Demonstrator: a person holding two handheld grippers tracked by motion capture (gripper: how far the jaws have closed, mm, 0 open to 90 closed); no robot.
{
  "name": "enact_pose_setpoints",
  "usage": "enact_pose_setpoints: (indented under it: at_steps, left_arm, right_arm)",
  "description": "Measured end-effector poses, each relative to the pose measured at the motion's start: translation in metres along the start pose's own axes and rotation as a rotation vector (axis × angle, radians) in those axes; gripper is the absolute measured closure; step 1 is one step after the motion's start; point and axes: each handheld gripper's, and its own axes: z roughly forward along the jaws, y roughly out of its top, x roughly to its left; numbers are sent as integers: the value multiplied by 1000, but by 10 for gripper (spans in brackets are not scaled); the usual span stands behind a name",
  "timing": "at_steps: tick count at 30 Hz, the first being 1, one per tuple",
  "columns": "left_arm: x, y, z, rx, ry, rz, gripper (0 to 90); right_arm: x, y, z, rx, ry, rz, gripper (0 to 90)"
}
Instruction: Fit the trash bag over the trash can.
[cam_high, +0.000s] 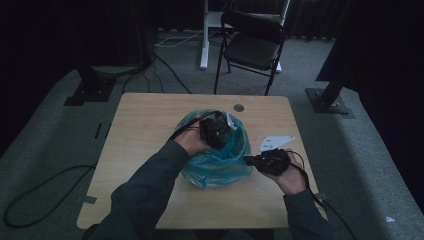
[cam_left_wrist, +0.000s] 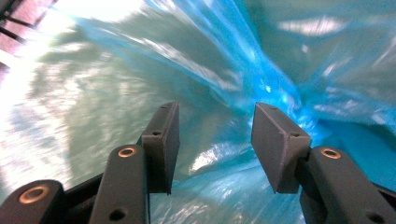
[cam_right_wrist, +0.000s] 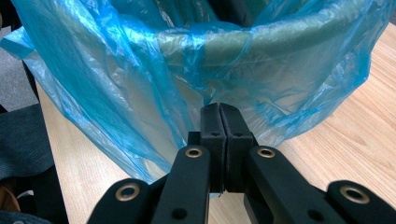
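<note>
A thin blue plastic bag (cam_high: 216, 162) lining a round bin is being fitted near the far edge of the wooden table (cam_high: 145, 115). The bag's near side is pinched in the right gripper (cam_right_wrist: 219, 112), jaws pressed together; the left gripper (cam_left_wrist: 215, 140) is held inside, jaws spread, nothing gripped. Next, the loose film likely needs to be pressed down

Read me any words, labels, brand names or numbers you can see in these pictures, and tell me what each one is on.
None can be read.
The blue bag is plain plastic with no print in sight.
The table is bare wood grain.
The white plate by the right gripper is too small and dim to tell any marking.
The grippers' black pads bear no lettering.
</note>
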Motion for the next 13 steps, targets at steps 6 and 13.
enact_pose_setpoints:
  at_steps: [6,13]
  left_arm:
    - [10,-15,-30,-202,-1,-101,520]
    - [21,-48,-63,-464,31,-269,521]
  right_arm:
    - [0,-1,-1,-5,-1,1,887]
    - [-1,-1,-1,-9,-3,4,882]
